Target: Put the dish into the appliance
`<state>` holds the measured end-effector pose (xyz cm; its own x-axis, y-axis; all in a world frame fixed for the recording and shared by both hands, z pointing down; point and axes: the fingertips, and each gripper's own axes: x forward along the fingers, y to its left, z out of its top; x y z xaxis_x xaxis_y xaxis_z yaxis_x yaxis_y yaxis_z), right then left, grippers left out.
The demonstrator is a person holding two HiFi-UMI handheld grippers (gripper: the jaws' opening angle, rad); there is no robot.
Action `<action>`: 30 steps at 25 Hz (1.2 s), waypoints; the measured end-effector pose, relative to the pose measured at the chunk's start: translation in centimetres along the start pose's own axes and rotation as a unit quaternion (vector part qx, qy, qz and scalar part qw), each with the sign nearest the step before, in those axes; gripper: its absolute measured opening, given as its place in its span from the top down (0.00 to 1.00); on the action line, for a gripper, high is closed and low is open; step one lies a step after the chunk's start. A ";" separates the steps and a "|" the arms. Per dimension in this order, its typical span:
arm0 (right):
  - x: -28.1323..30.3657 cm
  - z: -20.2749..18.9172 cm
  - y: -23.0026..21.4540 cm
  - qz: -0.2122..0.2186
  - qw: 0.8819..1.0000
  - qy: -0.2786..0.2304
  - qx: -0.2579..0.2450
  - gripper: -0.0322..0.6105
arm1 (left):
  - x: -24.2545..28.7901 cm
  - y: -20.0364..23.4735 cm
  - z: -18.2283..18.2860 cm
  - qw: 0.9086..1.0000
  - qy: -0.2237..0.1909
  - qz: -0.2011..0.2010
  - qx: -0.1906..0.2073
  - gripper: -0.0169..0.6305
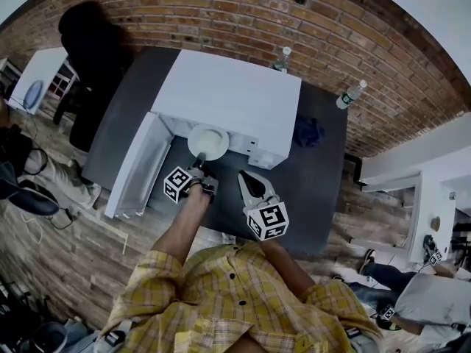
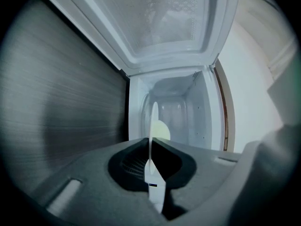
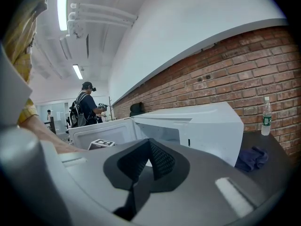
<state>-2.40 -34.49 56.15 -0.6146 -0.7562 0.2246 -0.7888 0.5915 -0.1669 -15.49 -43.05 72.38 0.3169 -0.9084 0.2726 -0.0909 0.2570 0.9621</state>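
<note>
Left tongs [image 1: 199, 158]: clenched on the rim of the plate [image 1: 208, 141]; in the left gripper view the left tongs [image 2: 151, 160] press on the plate [image 2: 154, 121] from both sides, and the plate stands on its edge between them.
Plate: white and round, held in the air at the open mouth of the microwave [image 1: 228, 94], above the counter [image 1: 324, 175]. If its far edge is already inside, I cannot tell.
Microwave: white, it stands on the dark counter before a brick wall. Its door [image 1: 138, 166] is swung wide open to the left. The inside [image 2: 188, 112] is white.
Right tongs [image 1: 243, 176]: closed together, with nothing between them; the right gripper view shows the right tongs [image 3: 149, 147] meeting. They hang over the counter, just right of the left tongs and in front of the microwave [image 3: 207, 126].
Cloth [image 1: 307, 132]: blue, crumpled, on the counter right of the microwave.
Bottles: one [image 1: 282, 59] behind the microwave, one [image 1: 352, 94] at the far right corner of the counter.
</note>
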 end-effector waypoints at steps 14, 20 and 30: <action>0.1 -0.6 -1.1 -0.002 1.000 0.011 0.004 0.94 | 2.5 1.8 0.9 1.000 -0.012 0.015 -0.014 0.96; 0.5 -0.7 -1.7 -0.002 1.000 0.013 0.005 0.94 | 3.9 1.7 1.0 1.000 -0.014 0.015 -0.015 0.96; 1.0 -1.1 -2.6 -0.002 1.000 0.019 0.012 0.94 | 5.3 1.6 1.5 0.999 -0.012 0.030 0.012 0.93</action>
<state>-0.93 -36.46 57.82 -0.6114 -0.7469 0.2614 -0.7913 0.5817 -0.1885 -15.35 -47.97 75.38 0.2874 -0.8992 0.3299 -0.1315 0.3041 0.9435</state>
